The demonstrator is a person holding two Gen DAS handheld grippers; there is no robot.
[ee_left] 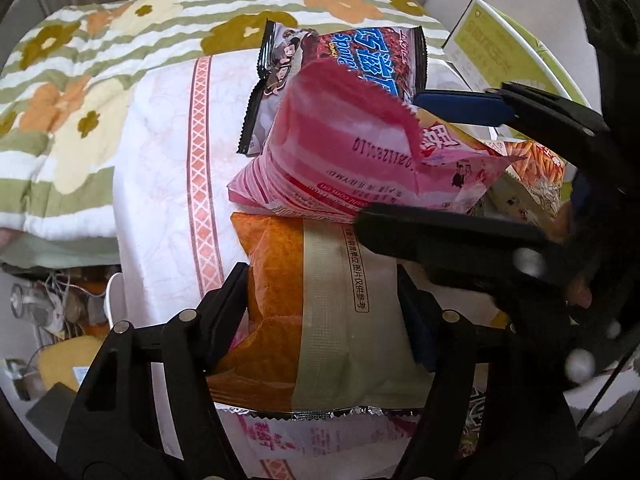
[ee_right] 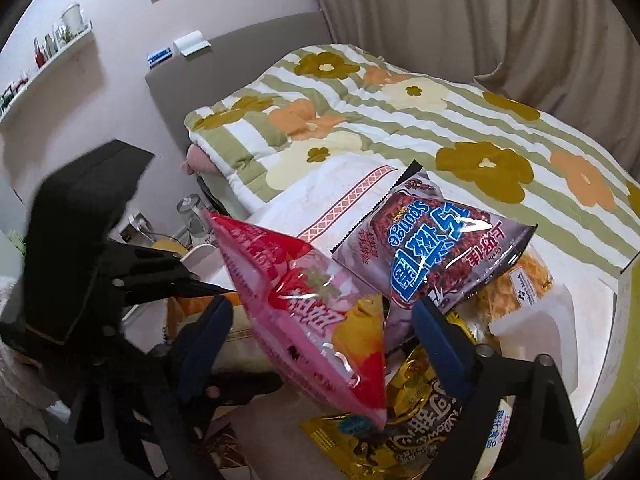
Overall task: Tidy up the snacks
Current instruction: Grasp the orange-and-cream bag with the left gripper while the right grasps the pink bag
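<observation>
Pointing steeply down, left hand-held gripper (ee_left: 320, 312) pinches orange bag (ee_left: 280, 300); right (ee_right: 320, 320) straddles pink bag (ee_right: 316, 308).

The bed (ee_right: 592, 312) carries a floral striped quilt (ee_right: 400, 120) and a white cloth with a pink lattice band (ee_left: 168, 168). On the cloth lies a heap of snack bags: an orange-and-beige packet (ee_left: 320, 312), a dark "Sponge" bag (ee_right: 432, 256) and a gold bag (ee_right: 420, 432).

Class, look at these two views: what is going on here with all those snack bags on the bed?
A person works two handheld grippers over a pile of snack bags on a bed. The left gripper straddles an orange-and-beige bag, its fingers against the bag's sides. The right gripper has a pink bag between its fingers; firm contact isn't clear. A purple bag lies behind, untouched.
</observation>
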